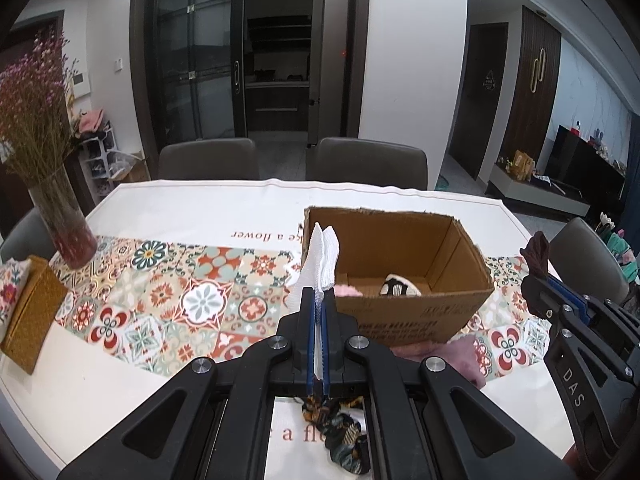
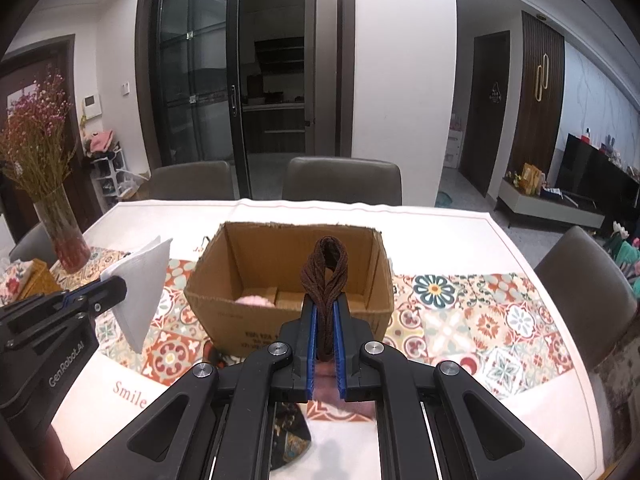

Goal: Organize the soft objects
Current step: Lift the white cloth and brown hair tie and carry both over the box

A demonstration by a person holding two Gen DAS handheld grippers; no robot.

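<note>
Dining table [image 1: 208,208], white cloth with tiled runner, carried one open cardboard box [image 2: 288,248] holding a pink soft item [image 2: 254,301] and a black-and-white one [image 1: 398,286]. Left gripper [image 1: 318,300] was clenched on a white cloth [image 1: 320,258] raised beside the box; right gripper [image 2: 325,312] was clamped on a brown knitted piece [image 2: 325,276] before it.

One cardboard box [image 2: 288,312], one white cloth [image 1: 320,264], one brown cord bundle [image 2: 325,276], two grippers [image 1: 319,300] [image 2: 325,320], one vase [image 1: 66,220].
</note>
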